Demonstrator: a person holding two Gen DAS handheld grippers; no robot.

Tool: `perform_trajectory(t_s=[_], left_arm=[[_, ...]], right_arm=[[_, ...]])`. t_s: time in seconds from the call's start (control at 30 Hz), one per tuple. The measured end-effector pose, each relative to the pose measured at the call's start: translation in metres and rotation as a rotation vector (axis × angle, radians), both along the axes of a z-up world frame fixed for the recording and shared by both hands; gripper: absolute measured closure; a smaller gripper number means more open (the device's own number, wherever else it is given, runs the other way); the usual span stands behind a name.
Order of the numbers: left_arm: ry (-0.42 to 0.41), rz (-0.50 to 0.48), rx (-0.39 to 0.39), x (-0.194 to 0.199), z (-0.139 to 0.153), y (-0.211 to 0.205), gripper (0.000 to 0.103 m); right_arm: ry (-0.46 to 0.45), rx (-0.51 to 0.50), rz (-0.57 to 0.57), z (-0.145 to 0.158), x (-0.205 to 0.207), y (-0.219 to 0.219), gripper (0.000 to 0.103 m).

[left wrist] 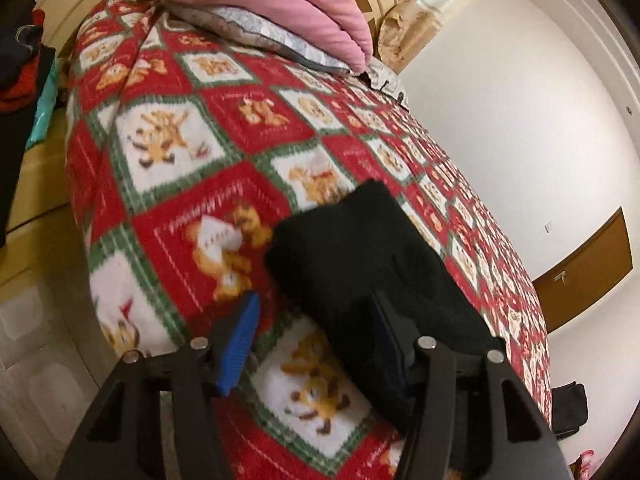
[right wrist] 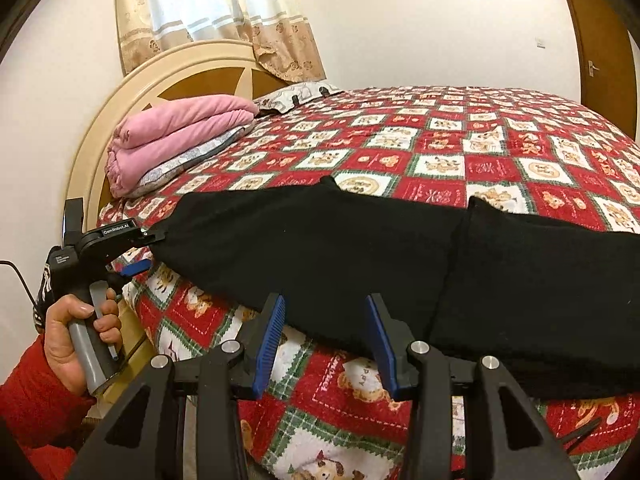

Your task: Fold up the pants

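Black pants [right wrist: 320, 248] lie stretched out lengthwise along the near side of a bed with a red, white and green bear-print blanket [right wrist: 440, 148]. My right gripper [right wrist: 326, 300] is open, its blue pads standing either side of the pants' near edge without pressing it. At the pants' left end is my left gripper [right wrist: 156, 249], held by a hand [right wrist: 76, 340] in a red sleeve. In the left wrist view the pants [left wrist: 360, 248] end reaches between the fingers of the left gripper [left wrist: 316, 300]. The cloth lies against the right finger, and a gap remains at the left blue pad [left wrist: 240, 336].
A folded pink blanket [right wrist: 172, 136] on a grey pillow sits by the curved headboard [right wrist: 132, 92]. A curtain [right wrist: 208, 8] hangs behind. A brown door [right wrist: 600, 40] is at far right. Dark and red clothes [left wrist: 20, 60] are piled beside the bed.
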State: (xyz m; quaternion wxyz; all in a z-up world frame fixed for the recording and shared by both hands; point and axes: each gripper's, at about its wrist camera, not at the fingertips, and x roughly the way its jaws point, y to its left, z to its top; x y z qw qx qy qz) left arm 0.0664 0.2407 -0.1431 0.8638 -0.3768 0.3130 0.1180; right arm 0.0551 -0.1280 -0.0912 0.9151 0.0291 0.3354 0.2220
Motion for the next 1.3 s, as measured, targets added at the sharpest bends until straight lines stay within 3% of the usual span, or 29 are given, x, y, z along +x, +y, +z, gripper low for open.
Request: perform_trajectory(t_s=[0.1,0.17,0.3,0.37,0.4,0.53,0.73,0.9,1.03,1.13,1.23,1.3], left_arm=[[0.011,-0.03,0.044,0.008,-0.002,-0.01,0.044],[0.001,-0.031,0.058,0.014,-0.002,-0.012,0.036],[-0.033,-0.016,0.043,0.023,0.003,-0.01,0.033],[-0.072,-0.023,0.019,0.025,0.005,-0.005,0.052],[-0.073,-0.021,0.018,0.025,0.004,-0.003,0.073],[-0.086,-0.034,0.013,0.018,0.001,-0.001,0.082],[-0.087,-0.082,0.186,0.024,0.032,-0.024,0.086],[-0.232,-0.271,0.385,0.018,0.094,-0.085,0.086],[-0.375,-0.508,0.497,0.003,0.122,-0.17,0.086],[-0.415,-0.659,0.531,-0.001,0.119,-0.222,0.086],[-0.401,-0.808,0.541,-0.007,0.096,-0.273,0.086],[-0.375,-0.891,0.589,-0.013,0.076,-0.298,0.086]], right_arm=[[0.014,0.005,-0.005,-0.003,0.001,-0.002,0.059],[0.02,0.01,-0.012,-0.003,0.002,-0.004,0.059],[0.02,0.014,-0.019,-0.001,0.001,-0.004,0.059],[0.018,0.009,-0.018,0.0,0.0,-0.003,0.059],[0.017,0.009,-0.017,0.001,-0.001,-0.003,0.059],[0.015,0.014,-0.025,0.002,-0.002,-0.005,0.059],[0.021,0.084,-0.136,0.008,0.003,-0.037,0.059],[-0.018,0.199,-0.312,0.024,-0.002,-0.098,0.059],[0.015,0.294,-0.411,0.022,-0.004,-0.144,0.059],[0.027,0.354,-0.452,0.022,-0.003,-0.164,0.059],[0.015,0.376,-0.465,0.025,-0.005,-0.174,0.059],[0.02,0.407,-0.455,0.024,-0.005,-0.177,0.059]])
